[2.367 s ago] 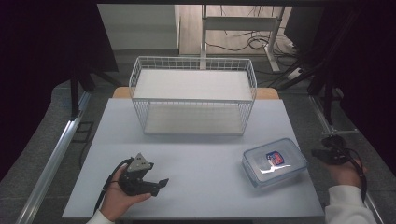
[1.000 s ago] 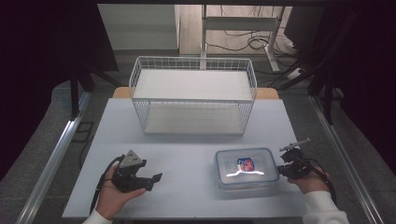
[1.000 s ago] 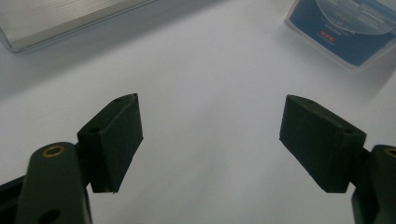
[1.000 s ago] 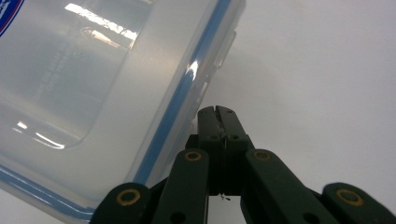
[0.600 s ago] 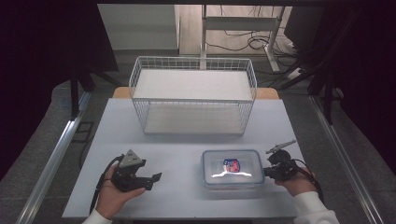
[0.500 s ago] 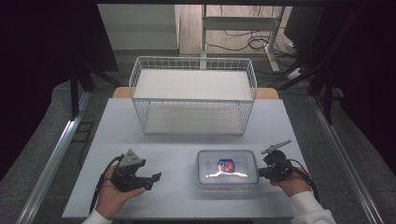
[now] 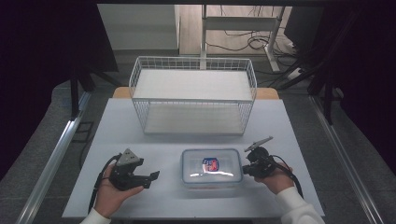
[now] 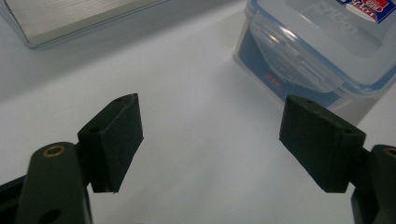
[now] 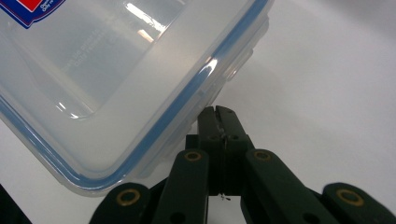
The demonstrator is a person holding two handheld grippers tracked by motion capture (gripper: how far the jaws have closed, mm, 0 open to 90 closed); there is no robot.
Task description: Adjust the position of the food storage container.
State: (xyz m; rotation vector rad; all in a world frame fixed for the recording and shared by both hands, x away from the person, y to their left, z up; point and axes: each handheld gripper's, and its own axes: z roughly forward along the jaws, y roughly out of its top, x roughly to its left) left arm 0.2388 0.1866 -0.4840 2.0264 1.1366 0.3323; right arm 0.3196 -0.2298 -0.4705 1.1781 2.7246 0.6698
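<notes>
Pushing the box [image 7: 211, 168] with your right gripper [image 7: 246, 169] carries the first risk: its jaws are pressed tight together with nothing between them, and in the right gripper view the closed tips sit against the box's short end, just under the blue-edged lid near a corner. Contact that far off centre could make the box swivel on the smooth table [image 7: 289, 140] instead of sliding straight, and the tips could slip off the rounded corner and skid past. Tips riding up under the lid edge could also catch the side latch [image 9: 240, 60] and pop it loose. Your left gripper [image 7: 150, 177] rests on the table beside the box's other end, jaws wide apart and empty, pointing towards it; the left gripper view shows the box just beyond the right-hand pad [image 8: 322, 140], not between the pads. If you close from there, one pad would likely meet the box's wall and shove it away rather than clamp it, so you need to line up first. The jaws also look too narrow for the box's full width, so a grip on an edge or latch is all you get, and that could tilt the box when lifted. Farther off, the wire basket [image 7: 194, 95] stands well apart at the back of the table; a box carried there by one edge could clip its rim.
</notes>
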